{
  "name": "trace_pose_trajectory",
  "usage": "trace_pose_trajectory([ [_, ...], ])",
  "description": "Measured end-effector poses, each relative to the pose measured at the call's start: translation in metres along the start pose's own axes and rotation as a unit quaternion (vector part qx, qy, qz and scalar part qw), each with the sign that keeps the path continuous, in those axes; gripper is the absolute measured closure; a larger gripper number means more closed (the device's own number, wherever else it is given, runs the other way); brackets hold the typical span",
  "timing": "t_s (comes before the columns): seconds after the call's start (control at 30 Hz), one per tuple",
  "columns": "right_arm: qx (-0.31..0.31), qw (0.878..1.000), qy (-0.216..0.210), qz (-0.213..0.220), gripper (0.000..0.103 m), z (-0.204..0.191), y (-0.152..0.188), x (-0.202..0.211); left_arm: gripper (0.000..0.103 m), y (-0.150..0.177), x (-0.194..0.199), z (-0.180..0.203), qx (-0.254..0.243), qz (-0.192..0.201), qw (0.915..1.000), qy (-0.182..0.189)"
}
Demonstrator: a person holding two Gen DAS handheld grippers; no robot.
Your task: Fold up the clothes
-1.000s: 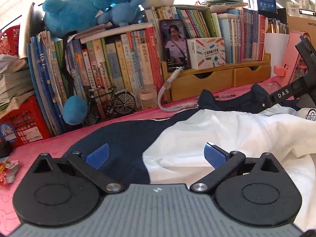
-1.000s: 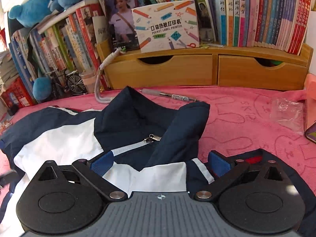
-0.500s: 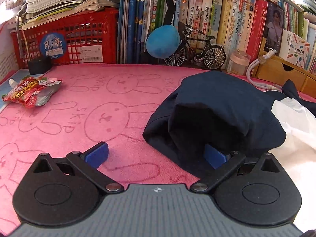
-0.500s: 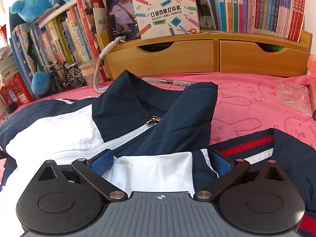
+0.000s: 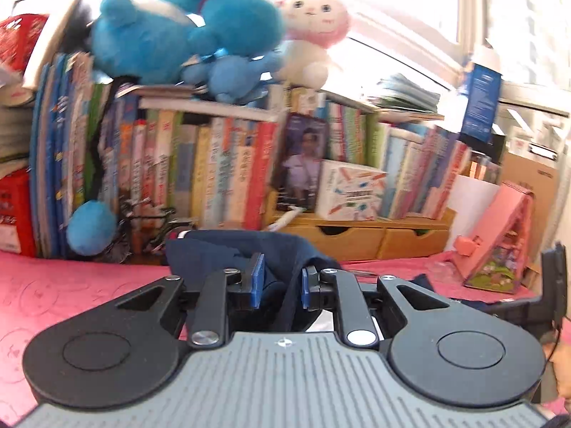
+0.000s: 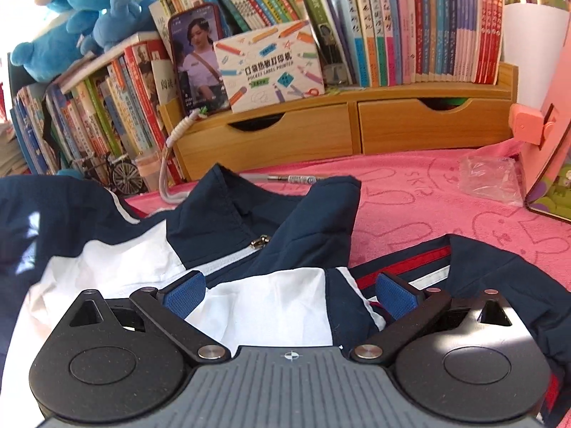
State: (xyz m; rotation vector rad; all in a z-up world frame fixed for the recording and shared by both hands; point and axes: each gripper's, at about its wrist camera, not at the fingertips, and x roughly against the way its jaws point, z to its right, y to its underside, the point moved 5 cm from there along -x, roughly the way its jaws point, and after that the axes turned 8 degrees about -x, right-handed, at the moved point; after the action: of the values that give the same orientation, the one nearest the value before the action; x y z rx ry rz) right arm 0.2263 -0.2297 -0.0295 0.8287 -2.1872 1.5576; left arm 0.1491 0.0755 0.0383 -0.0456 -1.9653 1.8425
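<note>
A navy and white zip jacket (image 6: 221,221) with red stripes lies on the pink towel (image 6: 446,207), collar toward the shelf. My left gripper (image 5: 280,278) is shut on a fold of the jacket's navy sleeve (image 5: 221,249); cloth fills the narrow gap between its blue pads and bunches above them, off the towel. That raised sleeve (image 6: 53,210) shows at the left edge of the right wrist view. My right gripper (image 6: 291,292) stands open low over the jacket's white chest panel, beside the red-striped right sleeve (image 6: 410,264), pads on either side of the cloth without pressing it.
A wooden drawer unit (image 6: 357,132) and rows of books stand along the back, with plush toys (image 5: 185,35) on top. A pen (image 6: 291,179) lies behind the collar. A toy bicycle (image 6: 110,171), a charging cable (image 6: 167,164), a clear wrapper (image 6: 489,178) and a pink house-shaped box (image 5: 499,246) lie around.
My left gripper went from open beside the navy sleeve end to shut on it and rose, its view swinging up toward the shelf. My right gripper stayed open and shifted slightly over the jacket.
</note>
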Motion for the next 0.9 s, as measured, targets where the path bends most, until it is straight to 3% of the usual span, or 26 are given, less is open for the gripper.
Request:
trace_pose_trajectory([
  [0.1, -0.013, 0.999, -0.017, 0.040, 0.000, 0.008, -0.018, 0.037, 0.084, 0.010, 0.001, 0.078, -0.094, -0.018, 0.9926, 0.075],
  [0.2, -0.013, 0.998, -0.051, 0.046, 0.000, 0.004, -0.029, 0.065, 0.081, 0.045, -0.003, 0.137, -0.156, -0.070, 0.9760, 0.134],
  [0.27, -0.002, 0.996, -0.077, 0.038, 0.000, -0.007, -0.028, 0.075, 0.081, 0.070, -0.005, 0.162, -0.198, -0.099, 0.9655, 0.137],
  [0.4, 0.059, 0.988, -0.142, 0.015, 0.000, -0.055, -0.012, 0.086, 0.077, 0.093, 0.003, 0.177, -0.240, -0.122, 0.9557, 0.118],
  [0.43, 0.075, 0.984, -0.162, 0.008, 0.000, -0.069, -0.006, 0.088, 0.069, 0.094, 0.008, 0.176, -0.241, -0.124, 0.9554, 0.117],
  [0.5, 0.106, 0.979, -0.176, -0.005, 0.000, -0.092, 0.007, 0.083, 0.040, 0.096, 0.018, 0.173, -0.232, -0.128, 0.9559, 0.126],
  [0.53, 0.118, 0.979, -0.164, -0.010, 0.000, -0.097, 0.013, 0.078, 0.015, 0.097, 0.026, 0.170, -0.221, -0.129, 0.9569, 0.138],
  [0.63, 0.142, 0.980, -0.138, -0.030, 0.001, -0.111, 0.031, 0.062, 0.011, 0.104, 0.054, 0.159, -0.214, -0.133, 0.9558, 0.152],
  [0.73, 0.072, 0.976, -0.194, -0.062, 0.002, -0.097, 0.041, 0.058, 0.009, 0.108, 0.084, 0.147, -0.237, -0.125, 0.9546, 0.130],
  [0.8, 0.025, 0.967, -0.246, -0.057, 0.002, -0.091, 0.039, 0.064, 0.004, 0.103, 0.100, 0.133, -0.234, -0.114, 0.9594, 0.108],
  [0.9, -0.016, 0.956, -0.290, -0.029, 0.001, -0.104, 0.024, 0.072, 0.001, 0.090, 0.119, 0.101, -0.164, -0.113, 0.9768, 0.077],
])
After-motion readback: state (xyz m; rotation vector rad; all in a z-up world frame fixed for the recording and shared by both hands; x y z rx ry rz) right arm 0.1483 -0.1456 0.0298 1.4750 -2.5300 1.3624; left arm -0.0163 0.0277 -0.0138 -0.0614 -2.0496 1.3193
